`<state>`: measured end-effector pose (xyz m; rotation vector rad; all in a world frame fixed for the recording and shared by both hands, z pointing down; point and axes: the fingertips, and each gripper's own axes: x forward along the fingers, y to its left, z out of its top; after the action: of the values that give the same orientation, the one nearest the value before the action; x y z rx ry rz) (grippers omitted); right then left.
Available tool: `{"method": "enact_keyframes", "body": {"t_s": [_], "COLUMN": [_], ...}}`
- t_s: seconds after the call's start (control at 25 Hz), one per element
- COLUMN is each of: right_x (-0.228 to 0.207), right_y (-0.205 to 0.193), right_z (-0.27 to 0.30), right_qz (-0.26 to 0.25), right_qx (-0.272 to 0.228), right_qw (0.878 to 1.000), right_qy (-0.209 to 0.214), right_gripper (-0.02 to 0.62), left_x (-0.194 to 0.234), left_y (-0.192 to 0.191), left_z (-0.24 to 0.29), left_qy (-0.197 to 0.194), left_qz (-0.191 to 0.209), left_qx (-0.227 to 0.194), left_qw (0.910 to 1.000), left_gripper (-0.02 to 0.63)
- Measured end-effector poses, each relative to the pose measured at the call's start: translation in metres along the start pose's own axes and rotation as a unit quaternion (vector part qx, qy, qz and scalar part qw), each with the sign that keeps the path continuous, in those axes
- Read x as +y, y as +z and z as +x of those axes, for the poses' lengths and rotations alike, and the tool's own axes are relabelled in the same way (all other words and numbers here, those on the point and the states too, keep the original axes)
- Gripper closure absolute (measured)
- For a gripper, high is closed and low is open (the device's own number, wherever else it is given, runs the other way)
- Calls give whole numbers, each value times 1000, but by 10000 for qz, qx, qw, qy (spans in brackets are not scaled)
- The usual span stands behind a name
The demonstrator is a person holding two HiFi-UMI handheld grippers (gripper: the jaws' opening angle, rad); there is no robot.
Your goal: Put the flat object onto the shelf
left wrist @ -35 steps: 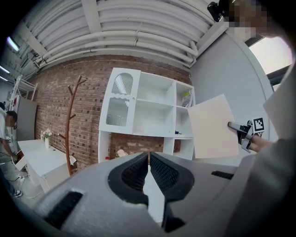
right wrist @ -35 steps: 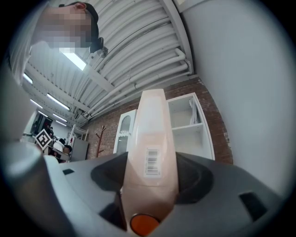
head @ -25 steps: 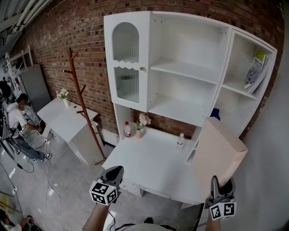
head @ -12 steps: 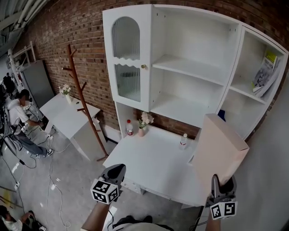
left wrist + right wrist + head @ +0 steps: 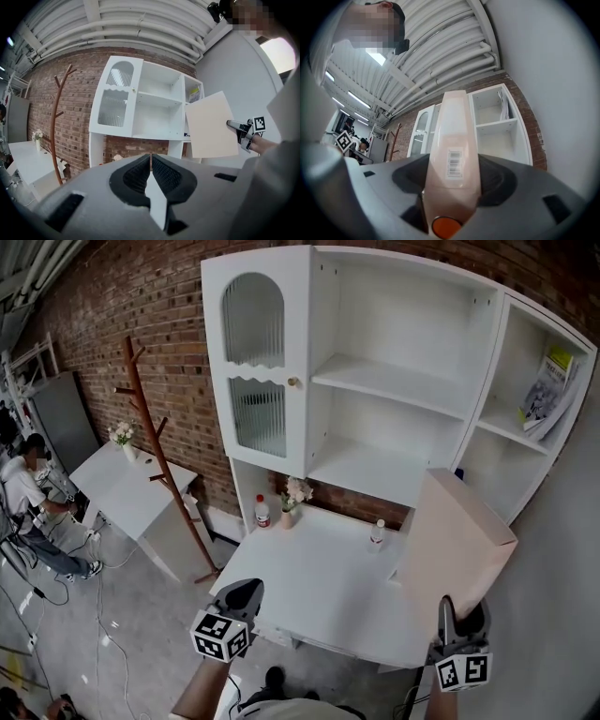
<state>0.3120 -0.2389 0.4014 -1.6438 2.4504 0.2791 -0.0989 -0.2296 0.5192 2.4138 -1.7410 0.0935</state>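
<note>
**Head view.** Compared with a second ago, the flat box (image 5: pixel 457 538) has barely moved in frame. It is still tilted, its lower edge in the right gripper (image 5: pixel 461 617), in front of the shelf unit's (image 5: pixel 394 381) right-hand side. The unit itself has slid slightly left and looks a little larger. We judge that the approach is continuing and that the box is not yet on any shelf. The left gripper (image 5: pixel 239 598) hangs low by the front edge of the surface (image 5: pixel 319 582), well apart from the box.

**Left gripper view.** The fingers (image 5: pixel 159 172) are pressed together with nothing between them. Only this view shows the box's broad, plain face (image 5: pixel 211 124), with the right gripper (image 5: pixel 241 130) at its edge.

**Right gripper view.** The fingers are clamped on the box's narrow edge. A barcode label (image 5: pixel 454 163) shows here and in no other view. The box points up toward the open compartments. The surface is out of sight here.
</note>
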Motion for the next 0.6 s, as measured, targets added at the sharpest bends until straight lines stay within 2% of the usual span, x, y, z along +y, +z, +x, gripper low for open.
{"method": "enact_keyframes", "body": {"t_s": [0.32,0.6], "right_x": [13,30], "right_y": [11,23], "right_z": [30,62], "right_qz": [-331,-792], "right_qx": [-78,-128], "right_qw": [9991,9965], "right_qy": [-238,-225], "right_gripper": [305,305], "left_x": [33,45], "left_y": [19,25], "left_z": [30,58], "left_qy": [-270,-566], "left_qz": [29,22], "left_qx": [-117,-174], "left_qw": [9996,9982], "left_gripper": [572,572]}}
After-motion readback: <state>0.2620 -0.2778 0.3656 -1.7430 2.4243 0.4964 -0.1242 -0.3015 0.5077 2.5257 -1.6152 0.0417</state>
